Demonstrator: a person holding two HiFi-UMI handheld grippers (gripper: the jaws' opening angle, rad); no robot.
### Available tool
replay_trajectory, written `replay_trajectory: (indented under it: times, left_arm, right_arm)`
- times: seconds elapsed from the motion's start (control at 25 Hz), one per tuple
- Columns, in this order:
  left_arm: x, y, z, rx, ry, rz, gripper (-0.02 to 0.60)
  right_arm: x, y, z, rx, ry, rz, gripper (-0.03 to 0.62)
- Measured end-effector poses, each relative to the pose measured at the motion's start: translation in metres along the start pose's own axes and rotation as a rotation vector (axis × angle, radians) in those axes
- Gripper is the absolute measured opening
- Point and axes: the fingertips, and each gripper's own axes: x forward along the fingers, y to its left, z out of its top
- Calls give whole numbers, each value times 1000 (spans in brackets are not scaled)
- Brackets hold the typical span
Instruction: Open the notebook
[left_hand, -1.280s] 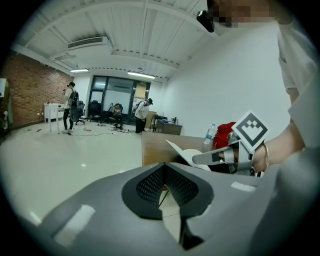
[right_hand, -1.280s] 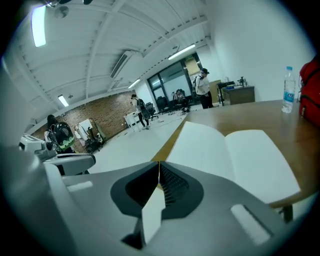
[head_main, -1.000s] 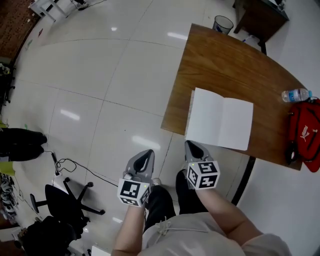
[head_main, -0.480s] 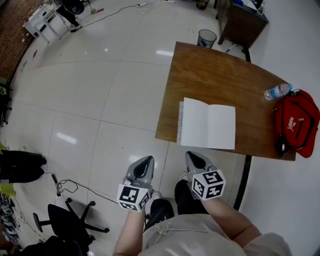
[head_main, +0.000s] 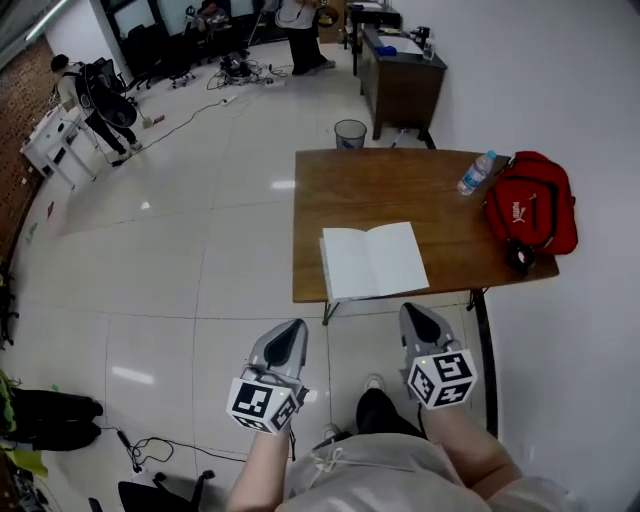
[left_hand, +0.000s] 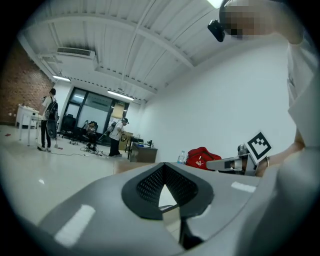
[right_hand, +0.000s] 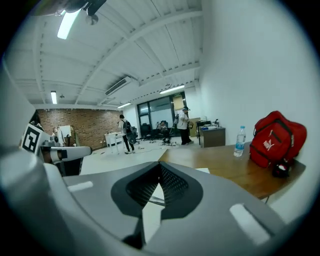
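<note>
A white-paged notebook (head_main: 372, 260) lies spread flat near the front edge of a brown wooden table (head_main: 400, 185), both pages bare to the ceiling lights. The person stands back from the table with the left gripper (head_main: 283, 345) and the right gripper (head_main: 415, 320) held low over the tiled floor, well short of the book. Each gripper's jaws are drawn together at the tips, with nothing between them.

With the notebook lying open, the task looks done, and this appears to be the stepping-away after it. No further move on the book seems called for beyond leaving it undisturbed.

Compared with a second ago, the table sits farther off and squarer in the head view. More of the room shows beyond it, including a grey waste bin (head_main: 350, 132). A red fabric bag (head_main: 530, 205) and a clear plastic water bottle (head_main: 476, 173) remain at the table's right end, and the notebook keeps its place.
</note>
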Motion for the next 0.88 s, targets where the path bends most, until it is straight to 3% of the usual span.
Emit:
replay_trajectory:
  times: [0.16,0.32,0.88]
  left_arm:
    - [-32,-24,16,64,-29,-37,5]
    - [-58,-48,17,78,-36,-80,5]
    - [-72,-115,15,110,-73,-61,5]
  right_arm:
    - [-53,-7,12,-37,-80,-102,6]
    - [-99,3,8,-71,-111,-150,6]
    - [-151,20,-19,-173,-98,-31,6]
